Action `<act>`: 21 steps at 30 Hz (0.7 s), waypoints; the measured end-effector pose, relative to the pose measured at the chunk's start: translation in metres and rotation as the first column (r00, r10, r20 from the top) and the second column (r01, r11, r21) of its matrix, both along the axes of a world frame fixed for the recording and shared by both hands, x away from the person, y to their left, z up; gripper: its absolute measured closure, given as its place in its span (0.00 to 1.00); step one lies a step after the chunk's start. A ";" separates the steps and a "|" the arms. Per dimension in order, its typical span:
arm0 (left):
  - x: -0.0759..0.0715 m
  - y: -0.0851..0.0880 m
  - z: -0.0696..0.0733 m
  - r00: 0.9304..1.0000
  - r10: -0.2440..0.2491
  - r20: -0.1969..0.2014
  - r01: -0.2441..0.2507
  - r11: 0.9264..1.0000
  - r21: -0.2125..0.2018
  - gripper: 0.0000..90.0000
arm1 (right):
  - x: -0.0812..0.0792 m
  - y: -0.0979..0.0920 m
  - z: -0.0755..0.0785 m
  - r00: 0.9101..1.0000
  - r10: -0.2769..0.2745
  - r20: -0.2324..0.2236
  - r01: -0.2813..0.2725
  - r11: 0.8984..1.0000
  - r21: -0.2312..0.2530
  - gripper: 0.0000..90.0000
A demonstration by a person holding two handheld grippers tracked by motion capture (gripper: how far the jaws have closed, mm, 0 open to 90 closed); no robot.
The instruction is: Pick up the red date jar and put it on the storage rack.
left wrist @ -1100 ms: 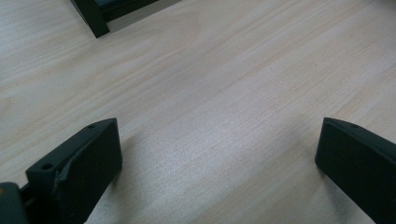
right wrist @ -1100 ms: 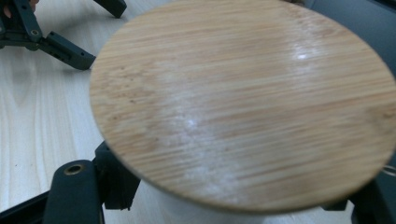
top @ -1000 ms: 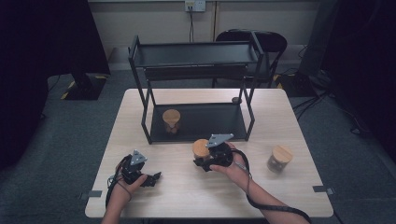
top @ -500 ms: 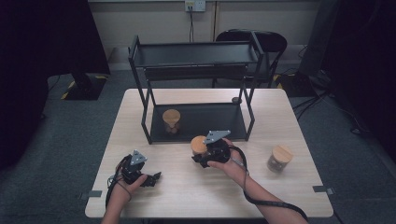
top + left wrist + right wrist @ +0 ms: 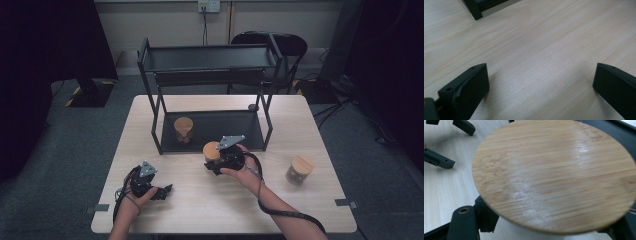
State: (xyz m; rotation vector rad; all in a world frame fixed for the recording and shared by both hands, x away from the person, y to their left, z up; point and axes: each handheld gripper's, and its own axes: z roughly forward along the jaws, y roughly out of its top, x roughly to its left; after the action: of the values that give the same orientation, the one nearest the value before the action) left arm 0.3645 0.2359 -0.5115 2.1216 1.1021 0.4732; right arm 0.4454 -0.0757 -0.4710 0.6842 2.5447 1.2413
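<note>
My right gripper (image 5: 215, 159) is shut on a jar with a round bamboo lid (image 5: 211, 149), held just in front of the black shelf rack's lower tray (image 5: 245, 122). The same lid (image 5: 554, 173) looms large in the right gripper view, with the jaws clamped under it on the jar body. A second lidded jar (image 5: 183, 129) stands on the lower tray at its left. A third lidded jar (image 5: 300, 169) stands on the table at the right. My left gripper (image 5: 167, 190) rests near the table's front left, its jaws wide apart over bare wood (image 5: 541, 75).
The black two-level rack (image 5: 210, 57) takes up the back middle of the wooden table (image 5: 310, 215). One rack foot (image 5: 474, 10) shows in the left gripper view. A dark chair (image 5: 285, 42) stands behind the table. Cables trail from both grippers.
My right gripper has carried the jar a little farther from the table's front edge, toward the rack's lower tray. The left gripper has stayed in place.
</note>
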 end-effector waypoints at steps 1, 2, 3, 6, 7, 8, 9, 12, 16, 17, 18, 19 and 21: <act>0.000 0.000 0.000 1.000 0.000 0.000 0.000 1.000 0.000 0.00 | 0.001 0.001 0.000 1.000 -0.001 -0.001 0.001 1.000 -0.003 0.28; 0.000 0.000 0.000 1.000 0.000 0.000 0.000 1.000 0.000 0.00 | 0.001 0.001 0.000 1.000 -0.004 0.000 0.004 1.000 -0.004 0.28; 0.000 0.000 0.000 1.000 0.000 0.000 0.000 1.000 0.000 0.00 | 0.002 0.001 0.000 1.000 -0.004 -0.002 0.004 1.000 -0.004 0.28; 0.000 0.000 0.000 1.000 0.000 0.000 0.000 1.000 0.000 0.00 | 0.005 0.003 0.000 1.000 -0.006 -0.001 0.006 1.000 -0.009 0.28; 0.000 0.000 0.000 1.000 0.000 0.000 0.000 1.000 0.000 0.00 | 0.006 0.003 0.001 1.000 -0.007 -0.004 0.007 1.000 -0.008 0.28; 0.000 0.000 0.000 1.000 0.000 0.000 0.000 1.000 0.000 0.00 | 0.006 0.003 0.001 1.000 -0.007 -0.004 0.007 1.000 -0.008 0.28; 0.000 0.000 0.000 1.000 0.000 0.000 0.000 1.000 0.000 0.00 | 0.007 0.004 0.001 1.000 -0.010 -0.003 0.010 1.000 -0.008 0.28; 0.000 0.000 0.000 1.000 0.000 0.000 0.000 1.000 0.000 0.00 | 0.009 0.005 0.002 1.000 -0.014 -0.004 0.014 1.000 -0.004 0.28; 0.000 0.000 0.000 1.000 0.000 0.000 0.000 1.000 0.000 0.00 | 0.010 0.007 0.001 1.000 -0.014 -0.001 0.014 1.000 -0.012 0.28; 0.000 0.000 0.000 1.000 0.000 0.000 0.000 1.000 0.000 0.00 | 0.011 0.007 0.000 1.000 -0.014 -0.002 0.014 1.000 -0.012 0.28; 0.000 0.000 0.000 1.000 0.000 0.000 0.000 1.000 0.000 0.00 | 0.011 0.007 0.000 1.000 -0.014 -0.001 0.014 1.000 -0.012 0.28; 0.000 0.000 0.000 1.000 0.000 0.000 0.000 1.000 0.000 0.00 | 0.011 0.007 0.000 1.000 -0.016 0.001 0.016 1.000 -0.012 0.28; 0.000 0.000 0.000 1.000 0.000 0.000 0.000 1.000 0.000 0.00 | 0.012 0.007 0.001 1.000 -0.020 0.003 0.020 1.000 -0.004 0.28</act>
State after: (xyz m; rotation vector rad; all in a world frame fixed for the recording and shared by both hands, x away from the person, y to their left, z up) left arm 0.3645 0.2359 -0.5115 2.1213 1.1022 0.4734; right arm 0.4577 -0.0685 -0.4700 0.7039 2.5311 1.2294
